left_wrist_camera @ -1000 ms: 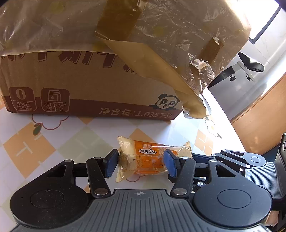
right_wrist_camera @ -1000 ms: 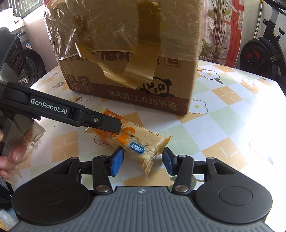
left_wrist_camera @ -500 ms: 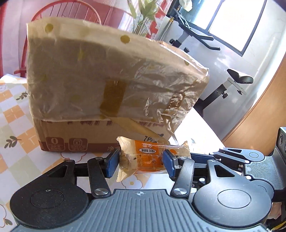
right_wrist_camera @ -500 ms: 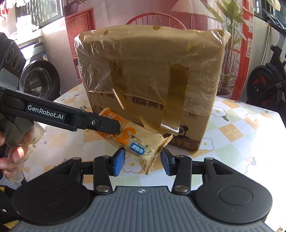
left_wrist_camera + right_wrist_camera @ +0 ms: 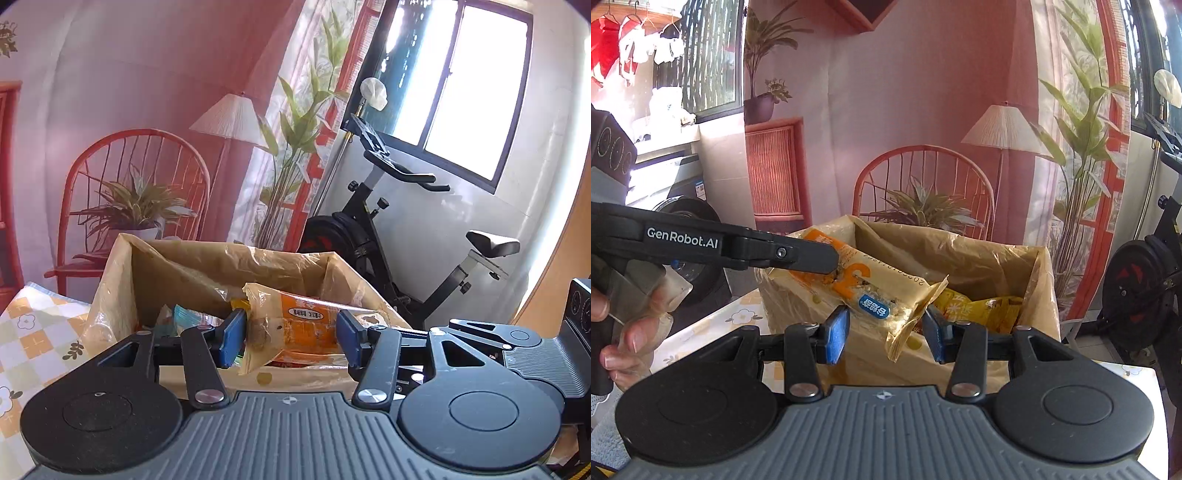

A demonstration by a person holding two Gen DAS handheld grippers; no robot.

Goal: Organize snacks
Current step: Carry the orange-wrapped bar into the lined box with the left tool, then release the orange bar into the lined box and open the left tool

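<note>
My left gripper [image 5: 290, 338] and my right gripper [image 5: 884, 334] are each shut on the same orange-and-clear wrapped snack bar [image 5: 295, 328], one at each end. They hold it in the air at the rim of an open cardboard box [image 5: 177, 269] lined with brown plastic. In the right wrist view the bar [image 5: 882, 291] runs from the left gripper's fingers [image 5: 812, 258] to my blue pads. Several snack packets lie inside the box, yellow ones [image 5: 979, 310] among them.
The box stands on a table with an orange-checked flower cloth [image 5: 33, 332]. Behind it are a red chair [image 5: 923, 177] with a potted plant, a floor lamp [image 5: 229, 122] and an exercise bike [image 5: 388, 236].
Both grippers have lifted the snack bar from the table in front of the box up to the box's open top. The box's inside has come into view.
</note>
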